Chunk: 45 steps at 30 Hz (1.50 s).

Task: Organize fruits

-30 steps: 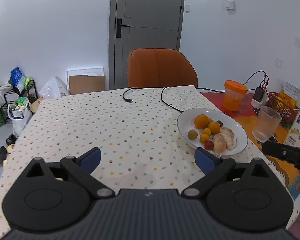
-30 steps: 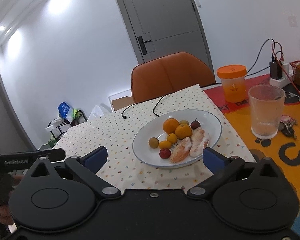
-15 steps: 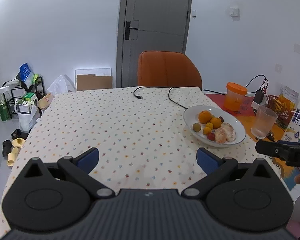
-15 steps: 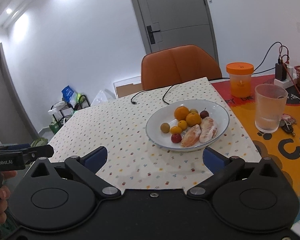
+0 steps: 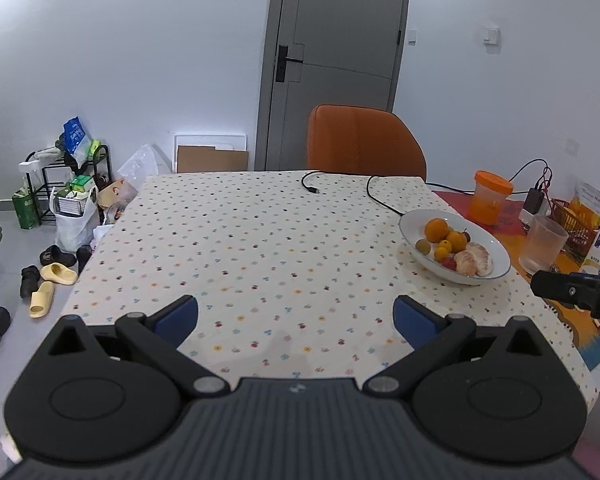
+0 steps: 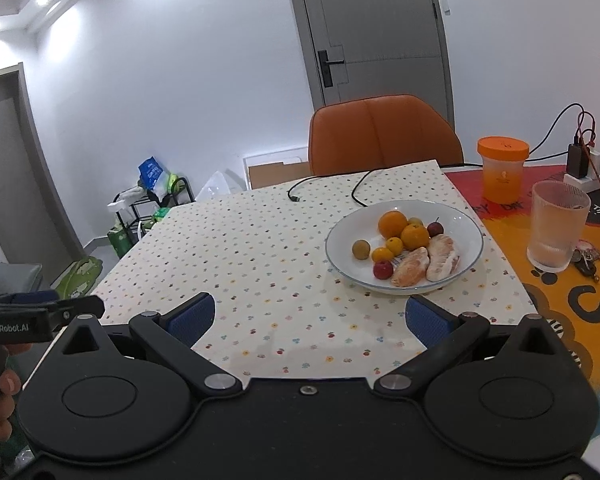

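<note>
Both tongs wide open, nothing gripped: left tongs (image 5: 296,320) over the dotted bench (image 5: 260,248) near its front edge, right tongs (image 6: 308,318) likewise. White plate (image 6: 466,222) w/ oranges (image 6: 392,224), peeled segments (image 6: 443,259), a red fruit (image 6: 383,269) sits on the bench's right side, well apart from both tongs. Glass (image 6: 556,226) stands right of the plate.

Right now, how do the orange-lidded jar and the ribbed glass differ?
The orange-lidded jar is capped with an orange lid; the ribbed glass is open-topped. The jar is tinted orange and looks smooth-walled, while the glass is colourless with vertical ribs. The jar stands farther back, near the chair side; the glass sits nearer, beside the keys. Both stand upright on the orange mat, right of the fruit plate.
</note>
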Tool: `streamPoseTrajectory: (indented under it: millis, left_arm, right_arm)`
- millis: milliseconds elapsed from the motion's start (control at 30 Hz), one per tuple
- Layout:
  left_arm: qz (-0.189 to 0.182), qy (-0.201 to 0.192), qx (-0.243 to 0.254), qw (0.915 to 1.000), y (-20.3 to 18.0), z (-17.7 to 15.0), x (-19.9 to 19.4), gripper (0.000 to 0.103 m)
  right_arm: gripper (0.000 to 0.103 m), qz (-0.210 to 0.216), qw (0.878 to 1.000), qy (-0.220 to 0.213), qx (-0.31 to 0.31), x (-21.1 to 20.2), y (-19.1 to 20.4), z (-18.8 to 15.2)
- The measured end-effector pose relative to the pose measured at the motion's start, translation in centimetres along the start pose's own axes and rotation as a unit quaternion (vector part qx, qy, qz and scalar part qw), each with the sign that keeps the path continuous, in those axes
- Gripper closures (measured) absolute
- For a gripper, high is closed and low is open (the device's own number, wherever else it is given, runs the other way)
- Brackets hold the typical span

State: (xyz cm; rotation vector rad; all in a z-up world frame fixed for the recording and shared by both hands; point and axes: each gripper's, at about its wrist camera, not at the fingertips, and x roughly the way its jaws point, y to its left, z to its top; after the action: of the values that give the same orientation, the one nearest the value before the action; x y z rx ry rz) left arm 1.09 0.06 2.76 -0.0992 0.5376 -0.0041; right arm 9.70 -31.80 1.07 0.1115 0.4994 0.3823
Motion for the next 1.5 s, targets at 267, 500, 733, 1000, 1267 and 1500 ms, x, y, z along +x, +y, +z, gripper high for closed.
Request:
streamPoseTrajectory:
  millis: [267, 500, 733, 1000, 1267, 1500]
  left_arm:
    - [0.002, -0.009, 0.02, 0.9998, -0.1, -0.4, -1.4, 0.0]
    - [0.001, -0.011, 0.027, 0.9996, -0.5, -0.3, -1.6, 0.0]
    - [0.001, -0.005, 0.03, 0.9995, -0.6, -0.5, -1.4, 0.0]
    - [0.005, -0.004, 0.022, 0.9997, -0.2, -0.5, -1.3, 0.0]
    - [0.006, -0.001, 0.021, 0.9998, -0.3, -0.4, -1.2, 0.0]
    - [0.006, 0.002, 0.02, 0.9998, -0.3, -0.5, -1.0, 0.0]
  right_arm:
    - [0.0, 0.004, 1.0, -0.001, -0.013, 0.0, 1.4, -0.8]
    - [0.0, 0.009, 1.0, -0.001, -0.015, 0.0, 2.0, -1.0]
    - [0.0, 0.004, 1.0, -0.002, -0.007, 0.0, 1.3, -1.2]
    - [0.0, -0.002, 1.0, -0.003, -0.002, -0.1, 1.0, -1.3]
    - [0.0, 0.001, 1.0, -0.001, -0.01, 0.1, 1.3, -1.3]
    - [0.0, 0.002, 1.0, 0.0, -0.012, 0.1, 1.3, -1.4]
